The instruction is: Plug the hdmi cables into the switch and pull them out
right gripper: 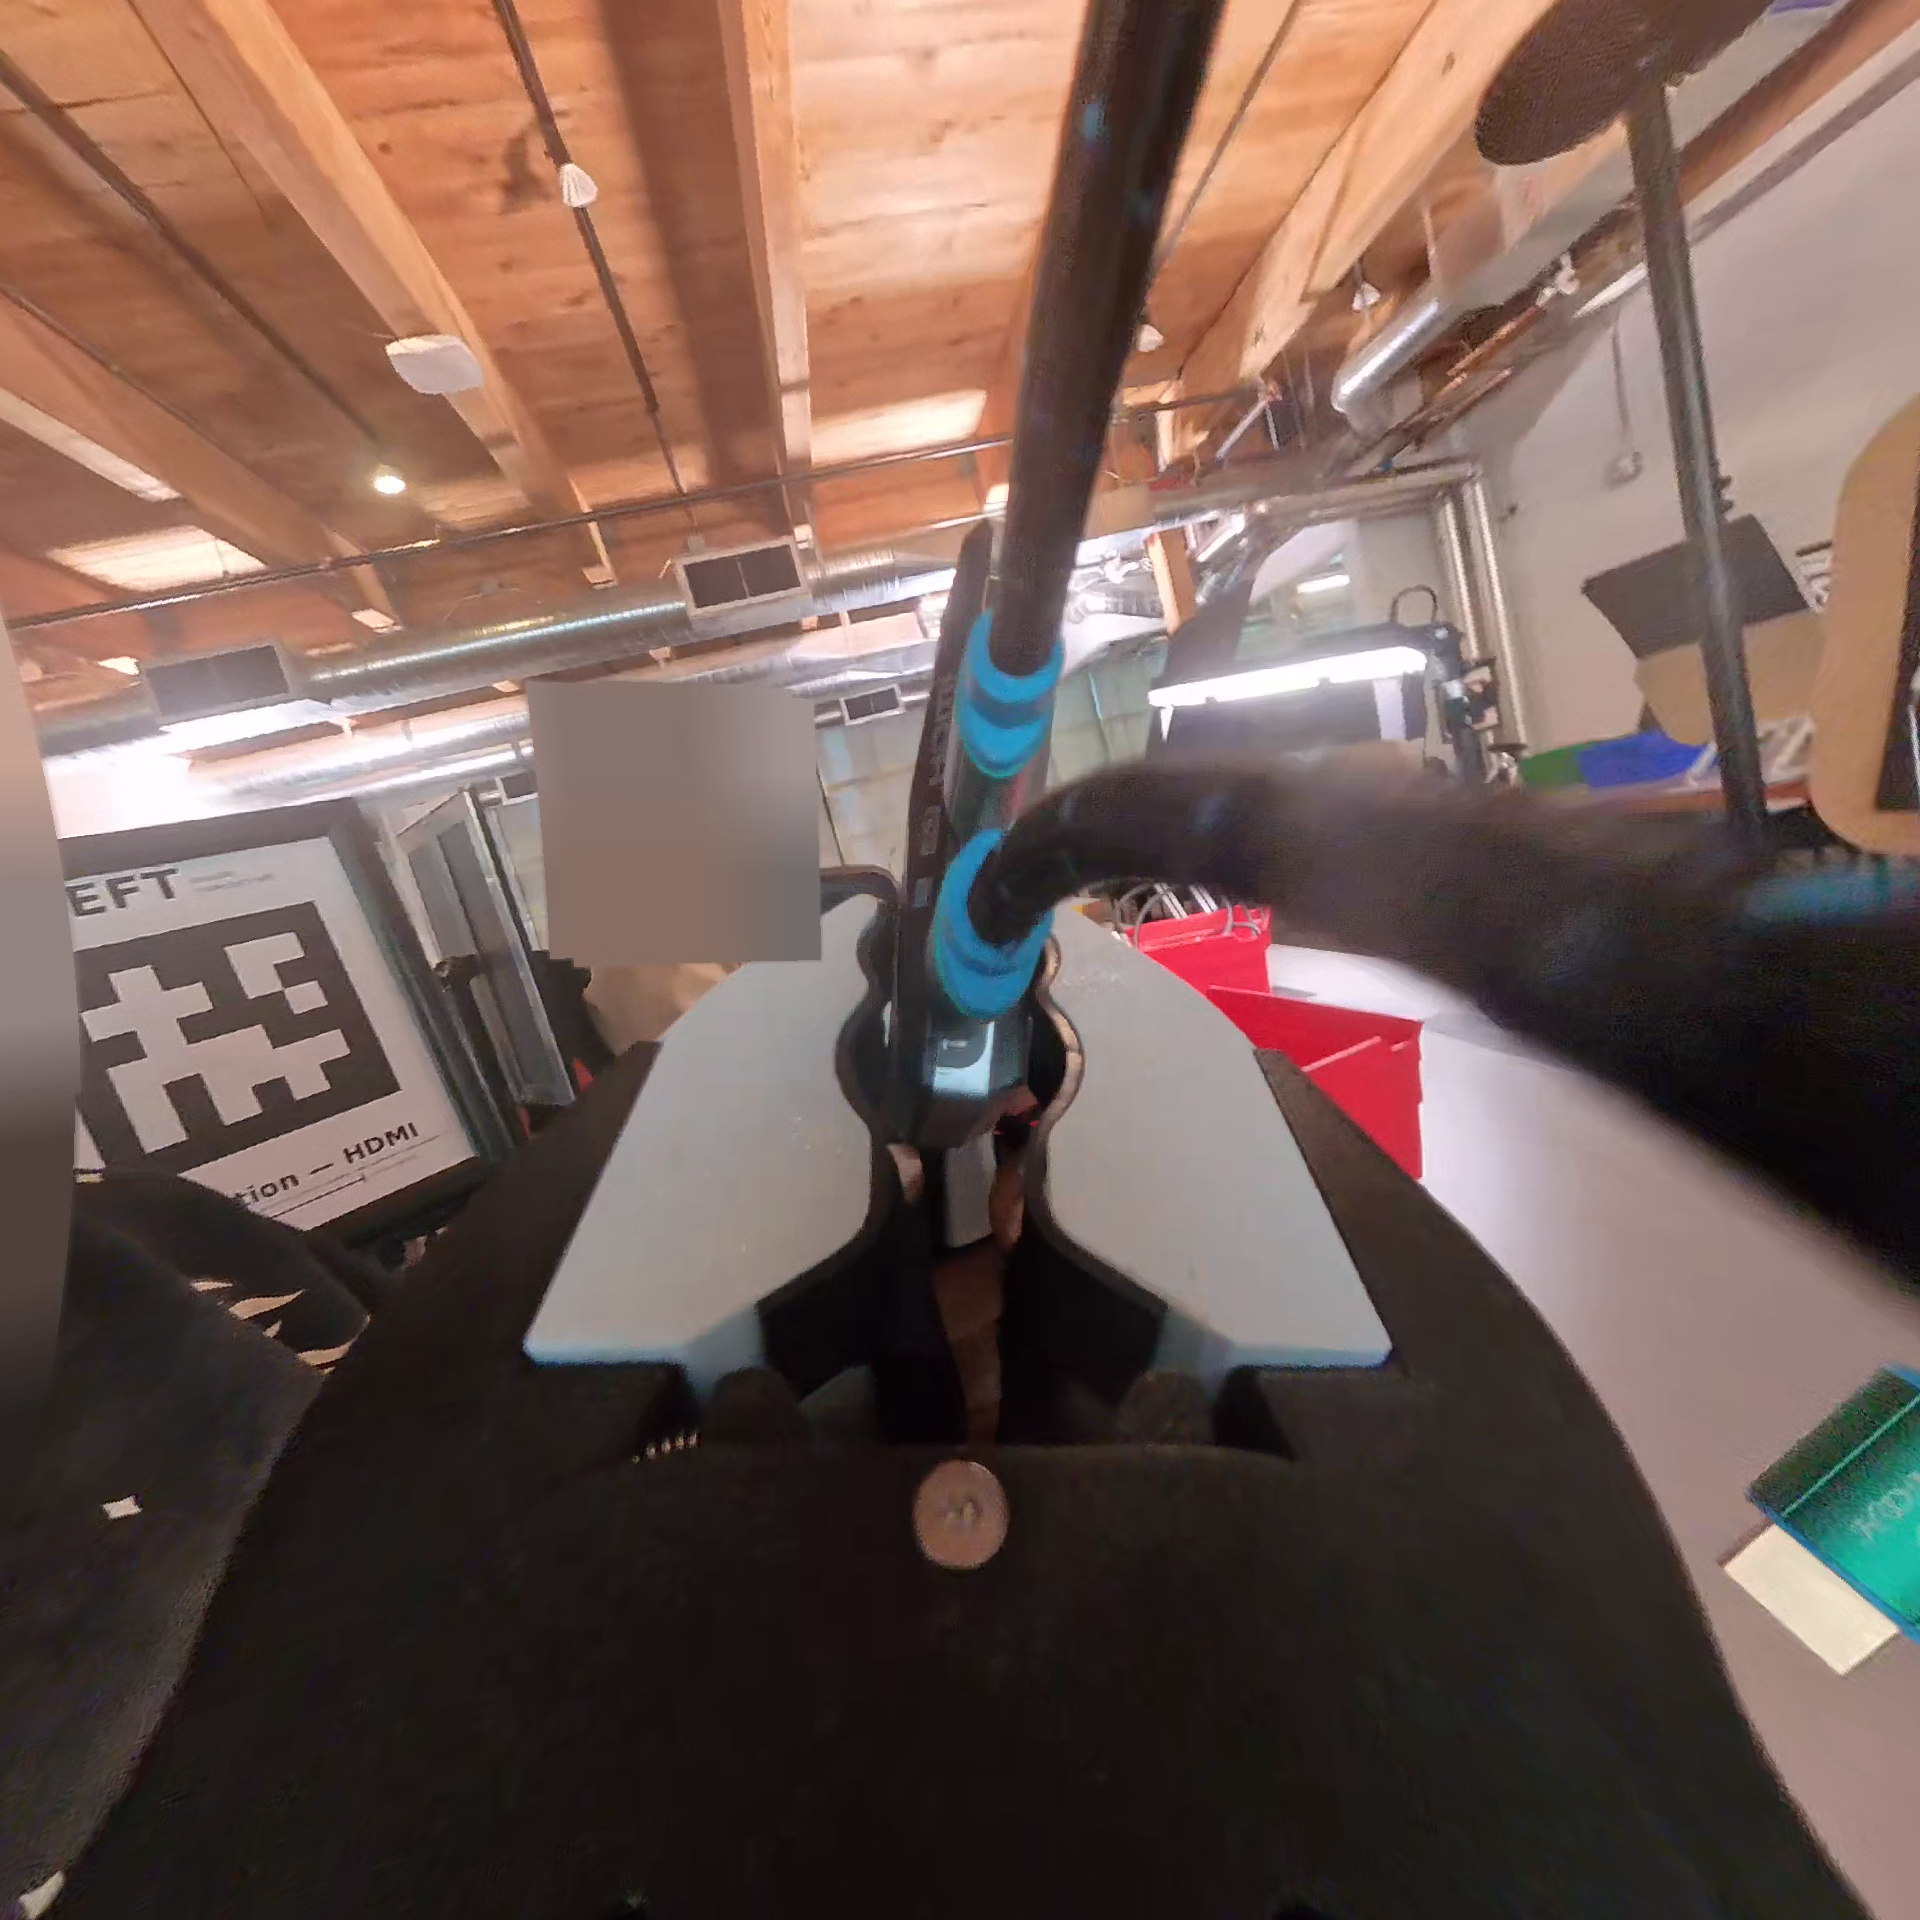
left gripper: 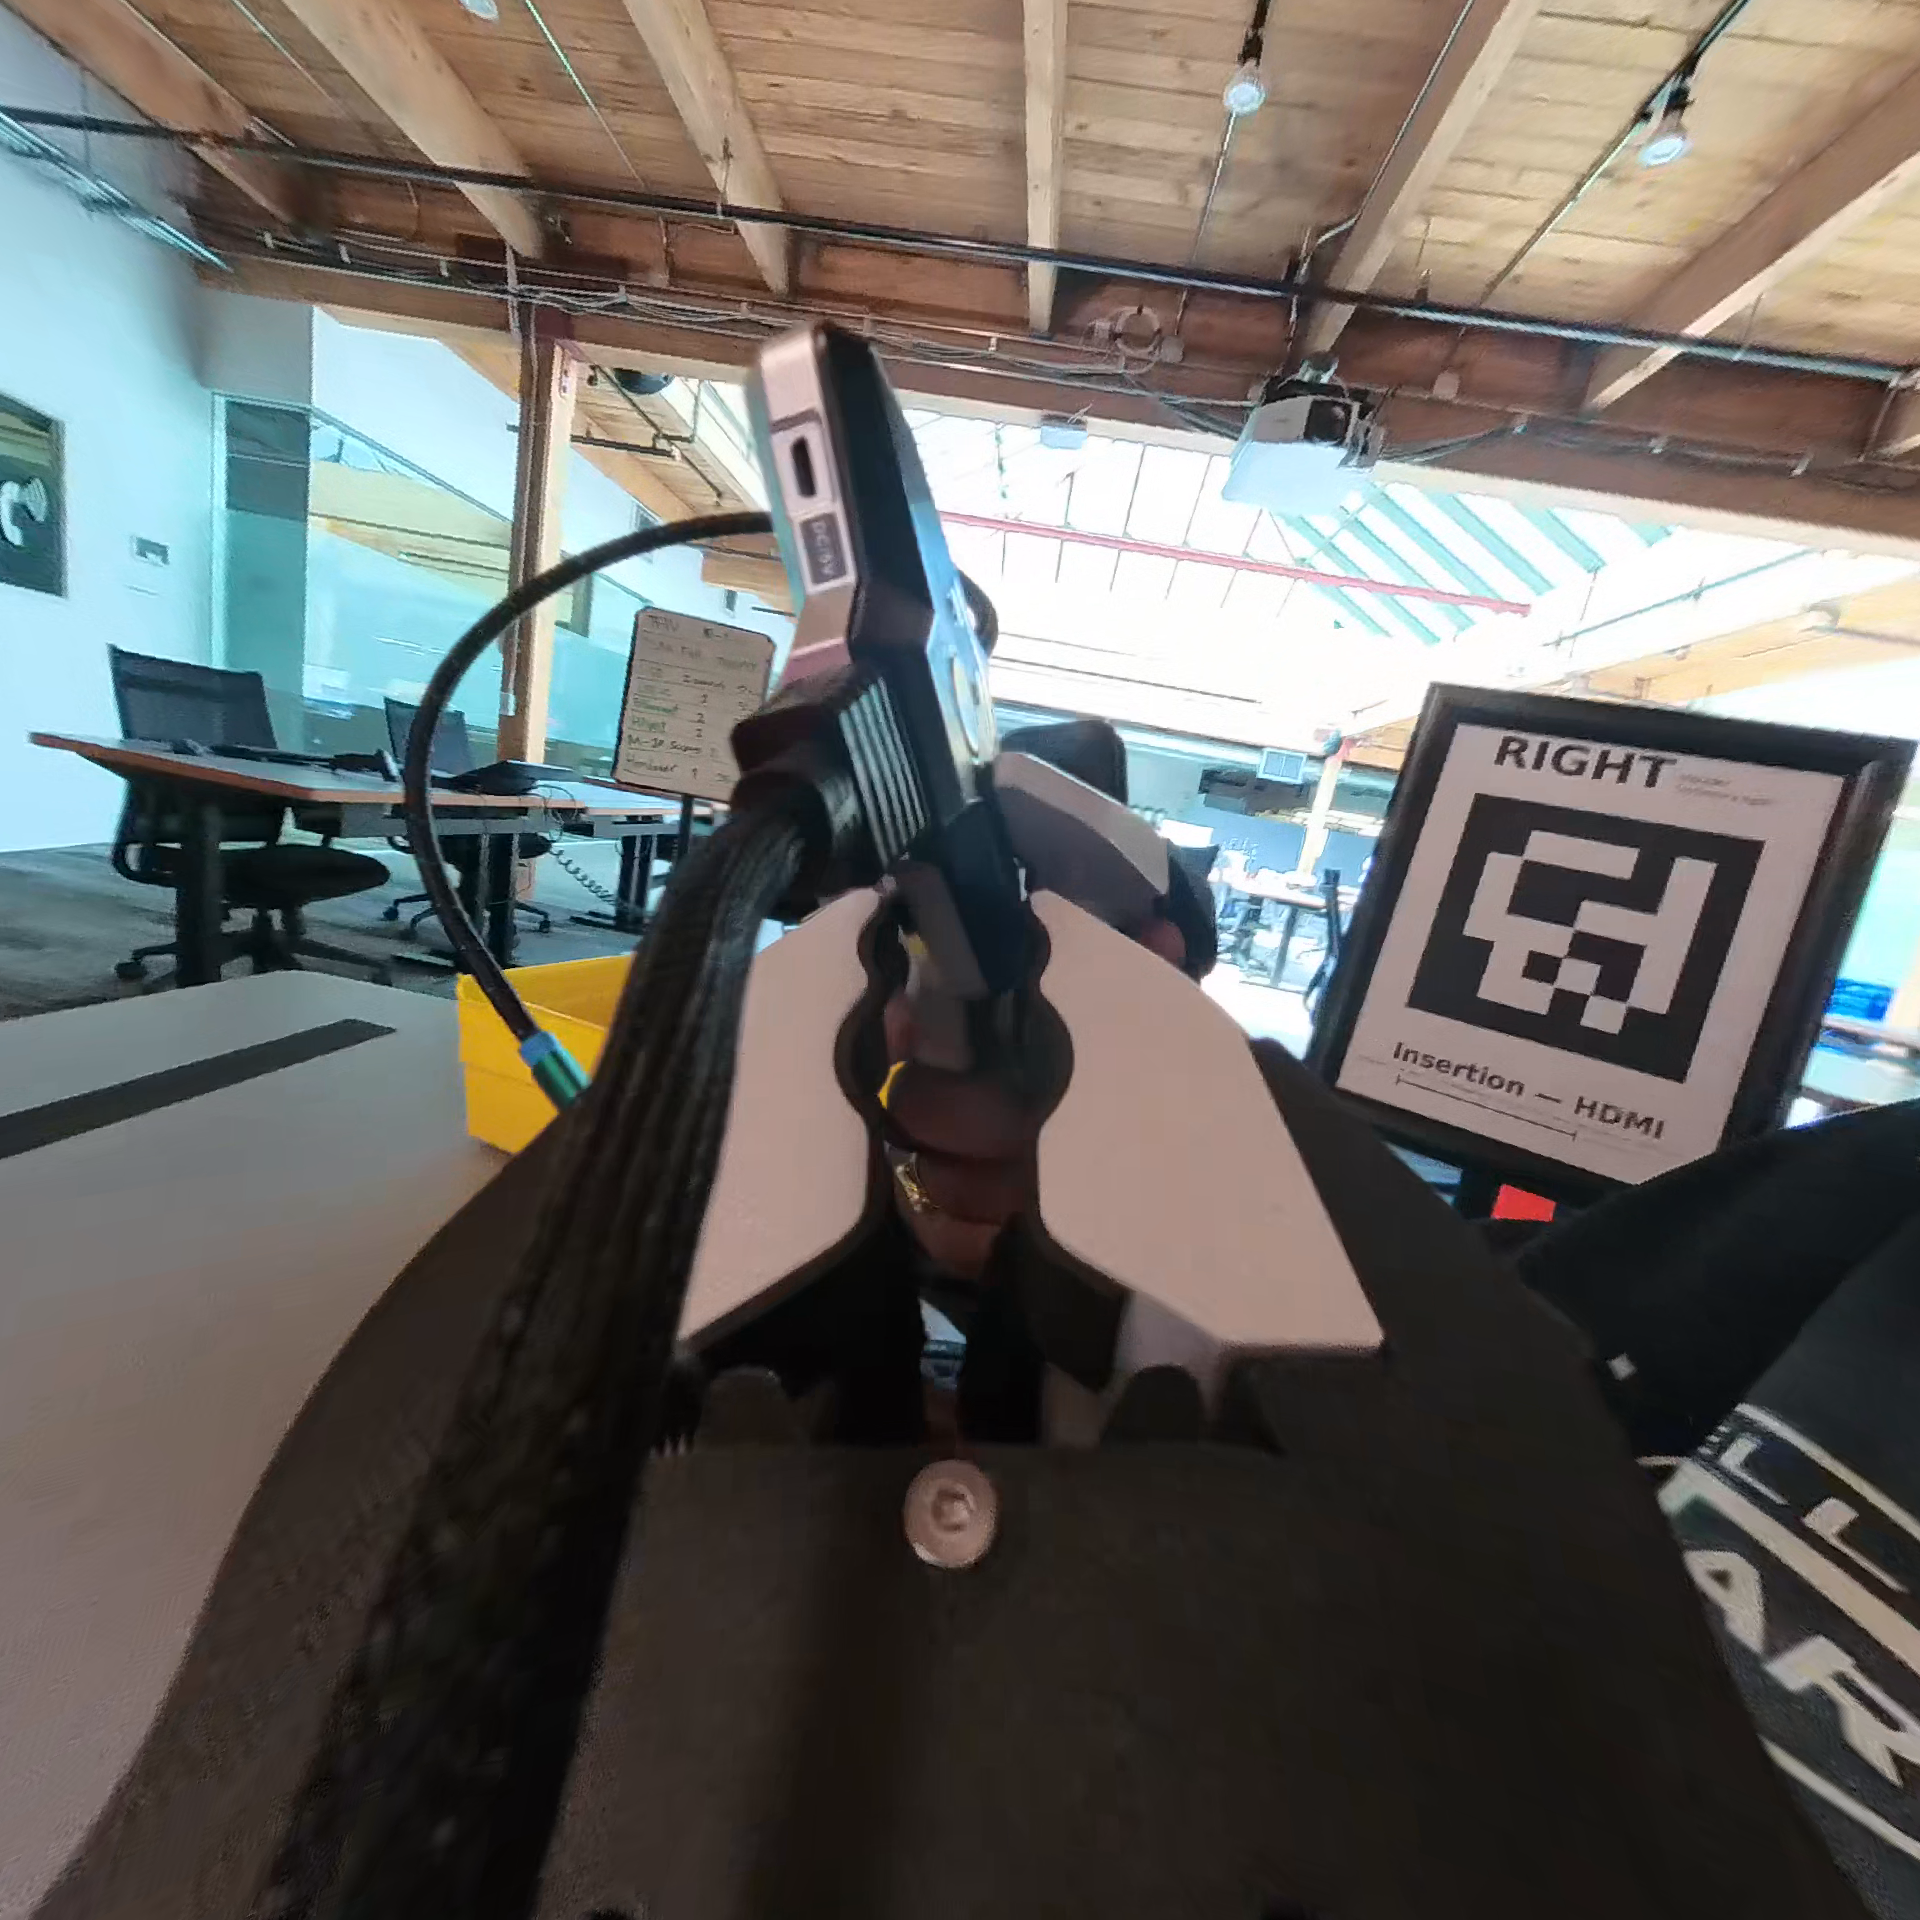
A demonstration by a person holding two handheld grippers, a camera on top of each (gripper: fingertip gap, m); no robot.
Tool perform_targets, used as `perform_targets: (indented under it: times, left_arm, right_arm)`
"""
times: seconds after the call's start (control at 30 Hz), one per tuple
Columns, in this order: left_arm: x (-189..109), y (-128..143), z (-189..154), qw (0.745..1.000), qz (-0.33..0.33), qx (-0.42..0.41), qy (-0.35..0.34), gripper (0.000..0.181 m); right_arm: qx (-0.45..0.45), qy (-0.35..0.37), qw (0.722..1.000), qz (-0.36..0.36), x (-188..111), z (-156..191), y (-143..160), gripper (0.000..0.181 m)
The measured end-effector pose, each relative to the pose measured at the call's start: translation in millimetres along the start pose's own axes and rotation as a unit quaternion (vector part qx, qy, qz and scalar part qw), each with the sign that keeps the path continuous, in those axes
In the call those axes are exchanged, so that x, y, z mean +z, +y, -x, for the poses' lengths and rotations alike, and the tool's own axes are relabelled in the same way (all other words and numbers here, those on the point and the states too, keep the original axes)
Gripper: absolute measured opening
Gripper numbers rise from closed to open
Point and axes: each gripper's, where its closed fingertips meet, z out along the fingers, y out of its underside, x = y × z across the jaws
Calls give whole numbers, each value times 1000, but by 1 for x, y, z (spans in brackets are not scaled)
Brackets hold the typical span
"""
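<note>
My left gripper (left gripper: 951, 935) is shut on the lower end of the HDMI switch (left gripper: 873, 561), a flat grey and black box held tilted upward. A black ribbed HDMI plug (left gripper: 831, 790) sits in the switch's left side, and its thick braided cable (left gripper: 665, 1091) hangs down. A thinner black cable (left gripper: 457, 727) arcs left to a cyan-ringed end (left gripper: 545, 1065). My right gripper (right gripper: 961, 997) is shut on a blue-ringed HDMI plug (right gripper: 971, 1049) set against the switch (right gripper: 935, 790), seen edge-on. A second blue-ringed cable (right gripper: 1013, 686) rises above it.
A yellow bin (left gripper: 520, 1008) stands on the white table (left gripper: 208, 1247). Red bins (right gripper: 1320, 1039) and a green box (right gripper: 1849, 1496) lie on the table to the right. Framed marker placards (left gripper: 1590, 935) (right gripper: 239, 1018) ride on the grippers. Office desks and chairs stand behind.
</note>
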Motion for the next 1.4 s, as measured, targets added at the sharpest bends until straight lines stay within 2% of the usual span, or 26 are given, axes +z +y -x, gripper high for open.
perform_targets:
  times: [0.1,0.17,0.27,0.37,0.47,0.5,0.6,0.8,0.93,1.03,1.27,1.4]
  left_arm:
    - [-9,-19,0,998,-55,-6,8,20]
    - [-12,-25,0,998,-56,6,10,20]
    - [-9,-20,-5,999,-35,27,16,20]
    - [-9,-21,-5,998,-54,29,13,22]
    - [-13,-31,1,993,-118,24,-15,24]
    - [-14,-33,3,990,-142,19,-20,30]
    - [-18,-39,4,980,-198,8,-28,26]
    - [-16,-39,2,977,-210,5,-32,26]
    - [-9,-32,-2,980,-197,-13,-26,34]
    - [-12,-35,-1,975,-219,-15,-36,23]
    - [-10,-37,-6,973,-228,-18,-24,22]
    - [-14,-40,-6,971,-237,-28,-23,22]
  right_arm:
    - [-7,-11,998,-68,-12,6,-28,23]
    - [-20,-5,997,-73,-18,5,-36,19]
    - [-41,-10,998,-38,-12,9,-24,16]
    - [-26,-13,998,-63,-10,11,-24,13]
    - [-24,-8,997,-67,-3,9,-13,12]
    - [-18,-8,997,-68,0,9,-9,12]
    - [5,-22,996,-83,5,10,-1,12]
    - [25,-31,991,-129,4,11,-4,12]
    - [25,-21,989,-141,5,10,-4,12]
    - [37,-34,987,-152,6,13,-4,12]
    - [24,-34,988,-151,5,17,-7,12]
    - [28,-32,982,-183,-1,18,-13,12]
